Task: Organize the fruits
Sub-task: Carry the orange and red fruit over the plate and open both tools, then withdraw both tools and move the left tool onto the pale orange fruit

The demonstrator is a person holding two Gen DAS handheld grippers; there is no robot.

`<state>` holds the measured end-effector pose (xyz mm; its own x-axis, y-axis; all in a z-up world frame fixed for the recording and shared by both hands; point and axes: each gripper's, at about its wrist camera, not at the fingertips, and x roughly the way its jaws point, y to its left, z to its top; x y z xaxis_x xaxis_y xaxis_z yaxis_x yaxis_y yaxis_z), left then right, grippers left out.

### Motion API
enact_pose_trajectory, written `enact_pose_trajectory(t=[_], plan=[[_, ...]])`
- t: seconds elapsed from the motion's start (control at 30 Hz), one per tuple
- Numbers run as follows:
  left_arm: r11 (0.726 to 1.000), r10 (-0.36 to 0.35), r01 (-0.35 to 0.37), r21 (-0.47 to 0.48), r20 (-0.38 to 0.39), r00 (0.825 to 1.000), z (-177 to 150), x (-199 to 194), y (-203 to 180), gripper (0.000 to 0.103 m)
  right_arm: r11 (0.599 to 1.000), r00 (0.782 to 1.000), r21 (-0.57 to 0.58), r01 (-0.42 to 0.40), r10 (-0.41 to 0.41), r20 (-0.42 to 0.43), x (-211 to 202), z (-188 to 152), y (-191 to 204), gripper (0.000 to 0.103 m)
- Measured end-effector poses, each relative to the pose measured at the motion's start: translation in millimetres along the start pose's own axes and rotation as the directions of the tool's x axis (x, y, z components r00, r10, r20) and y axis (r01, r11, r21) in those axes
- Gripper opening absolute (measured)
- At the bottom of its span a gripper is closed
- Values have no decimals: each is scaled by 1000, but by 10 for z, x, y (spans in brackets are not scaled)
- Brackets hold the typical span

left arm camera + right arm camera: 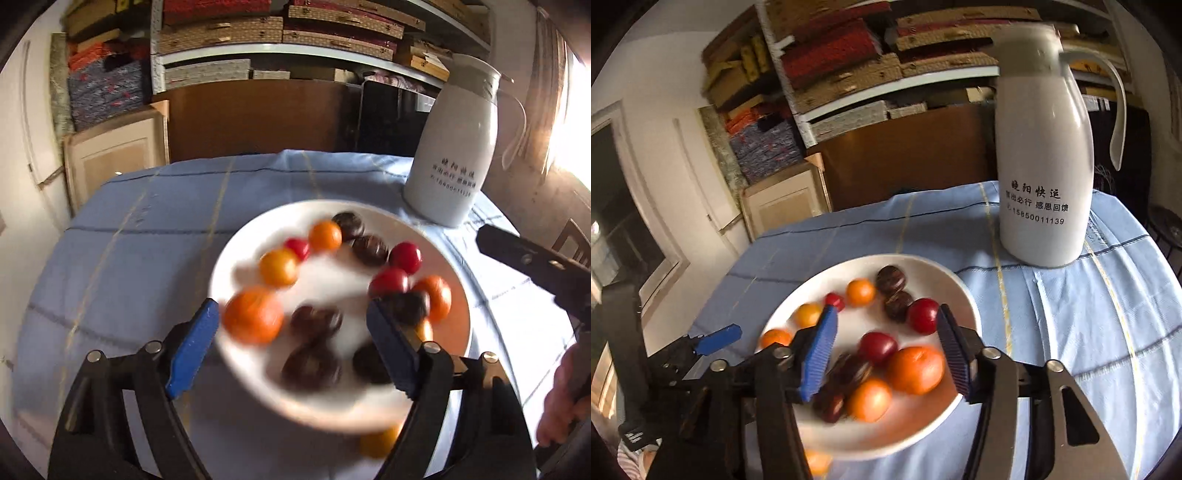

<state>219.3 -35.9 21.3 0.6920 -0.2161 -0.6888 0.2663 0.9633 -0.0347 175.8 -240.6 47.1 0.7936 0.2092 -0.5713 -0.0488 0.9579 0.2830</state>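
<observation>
A white plate (332, 410) (886, 432) on the blue cloth holds several small fruits. There are orange ones (253, 315) (915, 369), red ones (405, 256) (923, 315) and dark brown ones (312, 363) (891, 279). One small orange fruit (378, 441) (816, 461) lies on the cloth just off the plate's near rim. My left gripper (291, 310) hangs open over the plate's near side, its blue pads wide apart and pressing on nothing. My right gripper (886, 314) is also open above the plate, with fruit below it but none gripped. The close fruit is blurred.
A tall white jug (454, 155) (1045, 166) with black lettering stands on the table's far right. The round table wears a blue cloth (129, 258) (1071, 314). Shelves of flat boxes and a brown panel stand behind. A hand (561, 398) shows at the right edge.
</observation>
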Motion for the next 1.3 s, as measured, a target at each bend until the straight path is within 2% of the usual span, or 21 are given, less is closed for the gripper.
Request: enact_pose_trajectory(t=[0.1, 0.13, 0.2, 0.33, 0.4, 0.57, 0.67, 0.93, 1.07, 1.13, 1.2, 1.27, 1.3], plan=[[1000, -9, 9, -23, -7, 1000, -305, -227, 45, 80, 1000, 1000, -22, -16, 16, -2, -224, -240, 120, 62], [1000, -13, 13, -25, -8, 1000, -426, -307, 39, 80, 1000, 1000, -23, -15, 15, -5, -281, -328, 137, 67], [1000, -18, 17, -23, -11, 1000, -653, -433, 3, 89, 1000, 1000, -20, -14, 14, -17, -382, -560, 133, 70], [1000, -15, 15, 25, -21, 1000, -1036, -637, -165, 91, 999, 998, 43, 13, -10, -58, -429, -855, -31, 73], [998, -13, 14, 55, -18, 1000, -1153, -697, -267, 95, 996, 998, 91, 25, -19, -67, -460, -928, -133, 73], [992, 17, -15, 123, -15, 1000, -1250, -694, -446, 96, 980, 999, 200, 5, 4, -45, -556, -961, -346, 77], [988, 40, -37, 147, -17, 999, -1259, -633, -513, 96, 975, 998, 224, 3, 11, -59, -522, -966, -403, 77], [981, 41, -32, 192, -43, 998, -1257, -507, -640, 96, 979, 997, 202, -3, 19, -76, -502, -981, -336, 78], [982, 14, -4, 190, -51, 999, -1246, -473, -663, 96, 979, 997, 203, 4, 13, -81, -487, -986, -336, 79], [983, -1, 11, 185, -53, 999, -1238, -464, -655, 90, 979, 996, 203, 8, 10, -85, -479, -991, -341, 79], [983, -22, 35, 183, -70, 997, -1247, -448, -653, 61, 980, 996, 198, 11, 7, -90, -462, -995, -331, 79], [982, -53, 72, 176, -110, 992, -1268, -391, -637, 42, 982, 995, 187, 13, 5, -95, -445, -1005, -307, 79], [981, -60, 81, 176, -122, 991, -1285, -379, -634, 42, 984, 995, 179, 15, 3, -98, -436, -1011, -293, 79]])
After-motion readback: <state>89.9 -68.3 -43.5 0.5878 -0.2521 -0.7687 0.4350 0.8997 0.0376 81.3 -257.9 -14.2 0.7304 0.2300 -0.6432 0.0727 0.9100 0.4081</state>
